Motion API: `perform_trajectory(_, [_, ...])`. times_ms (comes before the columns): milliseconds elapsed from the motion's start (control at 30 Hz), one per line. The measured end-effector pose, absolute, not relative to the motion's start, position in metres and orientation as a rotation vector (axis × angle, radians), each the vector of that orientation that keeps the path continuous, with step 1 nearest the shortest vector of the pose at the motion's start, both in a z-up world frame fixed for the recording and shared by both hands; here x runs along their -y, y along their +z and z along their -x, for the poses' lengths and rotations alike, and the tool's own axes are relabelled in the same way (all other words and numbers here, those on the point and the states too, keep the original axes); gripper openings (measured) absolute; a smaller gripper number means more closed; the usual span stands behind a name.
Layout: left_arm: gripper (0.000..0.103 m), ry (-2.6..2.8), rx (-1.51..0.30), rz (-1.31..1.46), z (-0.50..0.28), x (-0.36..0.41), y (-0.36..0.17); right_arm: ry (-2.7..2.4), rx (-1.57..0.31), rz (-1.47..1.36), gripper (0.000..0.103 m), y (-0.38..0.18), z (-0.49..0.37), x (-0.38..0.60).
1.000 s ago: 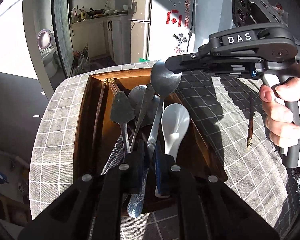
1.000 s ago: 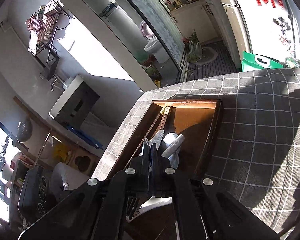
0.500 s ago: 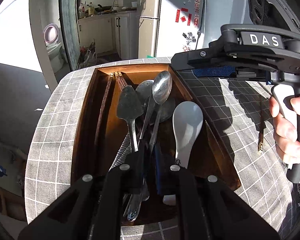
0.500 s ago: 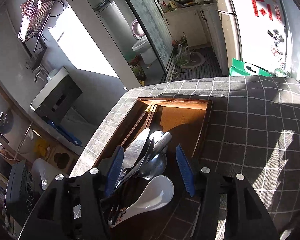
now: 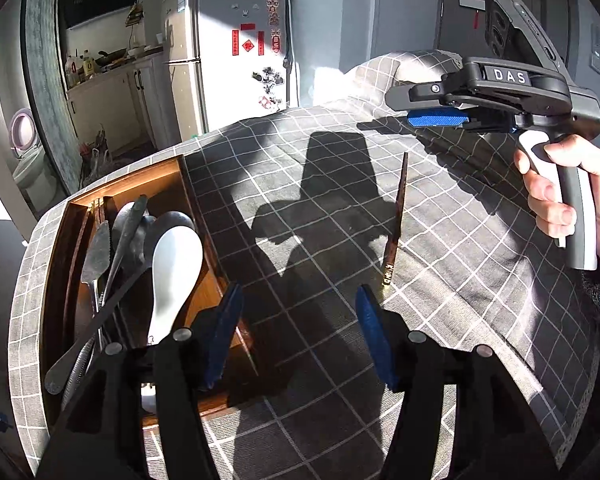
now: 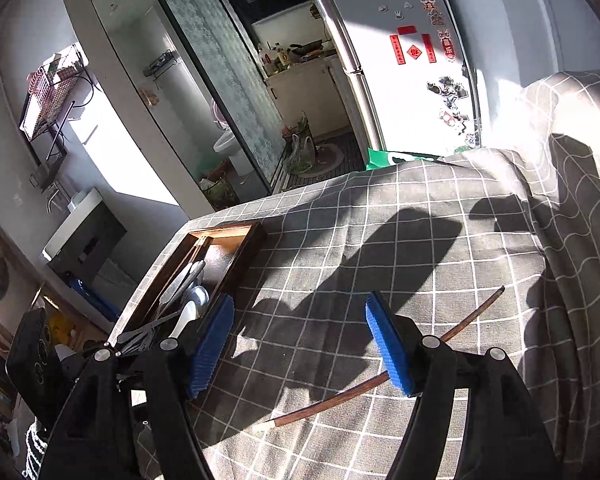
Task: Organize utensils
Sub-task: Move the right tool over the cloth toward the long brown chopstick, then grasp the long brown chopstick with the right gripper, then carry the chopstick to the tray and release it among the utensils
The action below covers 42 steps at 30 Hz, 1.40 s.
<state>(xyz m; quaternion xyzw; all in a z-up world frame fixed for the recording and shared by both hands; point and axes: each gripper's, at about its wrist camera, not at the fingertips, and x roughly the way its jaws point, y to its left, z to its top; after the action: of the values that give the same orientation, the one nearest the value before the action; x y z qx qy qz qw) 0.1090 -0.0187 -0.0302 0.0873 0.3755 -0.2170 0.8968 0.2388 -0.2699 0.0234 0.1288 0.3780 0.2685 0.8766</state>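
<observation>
A wooden tray (image 5: 56,240) at the table's left holds a white ceramic spoon (image 5: 176,264), metal spoons, a knife (image 5: 94,256) and chopsticks; it also shows in the right wrist view (image 6: 244,256). One brown chopstick (image 5: 396,220) lies alone on the grey checked cloth, right of the tray, and shows under my right gripper (image 6: 460,324). My left gripper (image 5: 300,336) is open and empty, over the cloth just right of the tray. My right gripper (image 6: 300,344) is open and empty above the chopstick; its body shows in the left wrist view (image 5: 480,96).
The grey checked tablecloth (image 5: 320,200) covers the table and bunches up at the far right (image 6: 572,128). A fridge (image 5: 224,60) and kitchen counter stand beyond the far edge. The table's left edge drops off beside the tray.
My left gripper opened and let go of the metal spoon, which now lies in the tray, then swung right. My right gripper opened and moved right, over the lone chopstick.
</observation>
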Motion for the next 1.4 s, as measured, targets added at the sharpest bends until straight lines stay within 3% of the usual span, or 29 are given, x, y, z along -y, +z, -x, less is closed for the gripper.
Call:
perform_trajectory(200, [0.062, -0.518, -0.846, -0.235, -0.117, 0.084, -0.054, 0.553, -0.828, -0.335, 0.070, -0.004, -0.237, 0.297])
perform_trajectory(500, [0.062, -0.506, -0.915, -0.111, -0.157, 0.077, -0.064, 0.584, -0.838, -0.390, 0.070, -0.010, -0.235, 0.303])
perform_trajectory(567, [0.052, -0.493, -0.913, -0.135, -0.158, 0.078, -0.064, 0.607, -0.849, -0.417, 0.070, -0.012, -0.234, 0.303])
perform_trajectory(600, [0.030, -0.455, -0.900, -0.191, -0.152, 0.082, -0.064, 0.607, -0.853, -0.417, 0.070, -0.011, -0.234, 0.302])
perform_trajectory(633, [0.015, -0.454, -0.895, -0.205, -0.150, 0.083, -0.064, 0.606, -0.855, -0.411, 0.070, -0.011, -0.232, 0.301])
perform_trajectory(800, [0.007, -0.431, -0.861, -0.290, -0.141, 0.098, -0.064, 0.600, -0.931, -0.460, 0.070, -0.022, -0.232, 0.296])
perform_trajectory(1100, [0.007, -0.454, -0.794, -0.110, -0.135, 0.083, -0.039, 0.649, -1.011, -0.604, 0.069, -0.041, -0.238, 0.261])
perform_trajectory(1133, [0.007, -0.451, -0.788, -0.103, -0.133, 0.082, -0.035, 0.638, -1.010, -0.620, 0.065, -0.042, -0.240, 0.258])
perform_trajectory(1200, [0.006, -0.448, -0.772, -0.108, -0.128, 0.080, -0.030, 0.623, -0.994, -0.601, 0.026, -0.038, -0.241, 0.251])
perform_trajectory(1267, [0.007, -0.423, -0.750, -0.134, -0.122, 0.075, -0.026, 0.618, -0.977, -0.571, 0.015, -0.030, -0.241, 0.241])
perform_trajectory(1400, [0.006, -0.371, -0.733, -0.106, -0.114, 0.052, -0.019, 0.664, -0.983, -0.489, 0.015, -0.015, -0.240, 0.203])
